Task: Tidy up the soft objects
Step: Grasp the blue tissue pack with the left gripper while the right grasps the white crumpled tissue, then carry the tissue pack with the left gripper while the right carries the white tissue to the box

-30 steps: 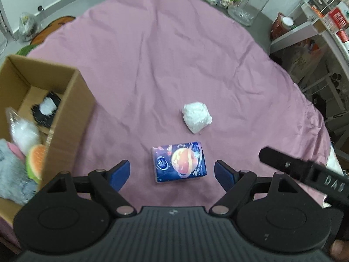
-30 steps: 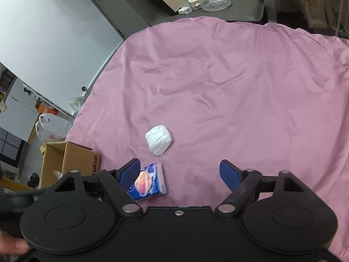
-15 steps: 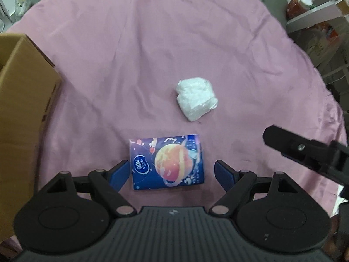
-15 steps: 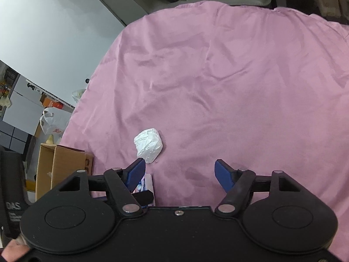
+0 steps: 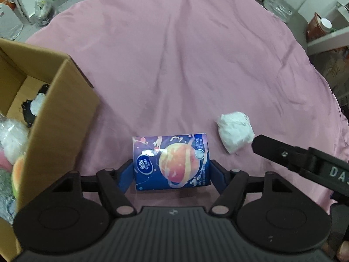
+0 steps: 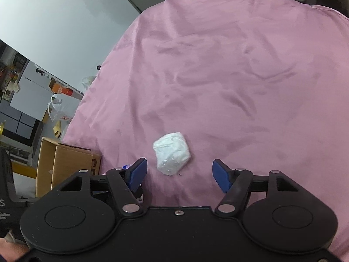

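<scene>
- Two soft things lie on the pink cloth (image 5: 174,65): a blue planet-printed tissue pack (image 5: 171,161) and a crumpled white plastic-wrapped wad (image 6: 171,156).
- Left gripper (image 5: 171,173): closing jaws, pads touching the pack's ends.
- Right gripper (image 6: 177,172): jaws closing, wad just beyond them, untouched.

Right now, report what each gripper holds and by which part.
The closing left gripper clamps the blue tissue pack by its two short ends. The right gripper holds nothing; the white wad lies ahead of its fingers.
</scene>
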A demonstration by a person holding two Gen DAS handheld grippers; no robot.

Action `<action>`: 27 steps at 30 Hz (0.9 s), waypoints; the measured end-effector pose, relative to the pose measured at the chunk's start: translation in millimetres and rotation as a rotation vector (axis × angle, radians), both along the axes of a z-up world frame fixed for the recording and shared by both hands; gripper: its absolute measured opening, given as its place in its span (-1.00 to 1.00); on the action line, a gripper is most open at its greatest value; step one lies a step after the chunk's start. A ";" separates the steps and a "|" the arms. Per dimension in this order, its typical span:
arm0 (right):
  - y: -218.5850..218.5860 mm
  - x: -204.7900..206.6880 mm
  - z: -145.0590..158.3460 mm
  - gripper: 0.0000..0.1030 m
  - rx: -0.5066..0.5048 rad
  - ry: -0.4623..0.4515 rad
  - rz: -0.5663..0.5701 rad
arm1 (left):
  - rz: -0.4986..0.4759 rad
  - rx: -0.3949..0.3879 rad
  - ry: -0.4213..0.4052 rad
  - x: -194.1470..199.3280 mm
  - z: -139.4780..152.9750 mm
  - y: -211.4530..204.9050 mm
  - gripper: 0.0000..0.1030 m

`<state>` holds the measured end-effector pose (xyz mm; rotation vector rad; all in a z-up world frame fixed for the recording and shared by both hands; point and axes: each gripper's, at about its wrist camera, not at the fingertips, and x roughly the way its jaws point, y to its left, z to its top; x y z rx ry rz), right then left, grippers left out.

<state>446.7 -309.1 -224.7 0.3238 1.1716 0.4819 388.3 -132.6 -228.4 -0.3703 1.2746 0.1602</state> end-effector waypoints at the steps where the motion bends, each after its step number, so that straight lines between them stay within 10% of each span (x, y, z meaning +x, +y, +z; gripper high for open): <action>1: 2.4 1.1 -0.6 0.28 0.001 0.001 0.001 | 0.003 0.000 0.000 0.6 0.2 1.5 0.37; 9: 22.7 7.6 -10.1 0.19 -0.013 0.015 0.010 | -0.002 -0.014 0.000 -0.3 0.8 9.3 0.38; 12: 27.4 10.2 -18.7 -0.74 -0.041 0.051 0.012 | -0.002 -0.026 0.005 2.0 -0.4 10.7 0.38; 27: 11.1 -28.5 40.4 -0.81 -0.127 -0.038 -0.041 | -0.032 -0.085 -0.074 -18.8 34.2 12.2 0.38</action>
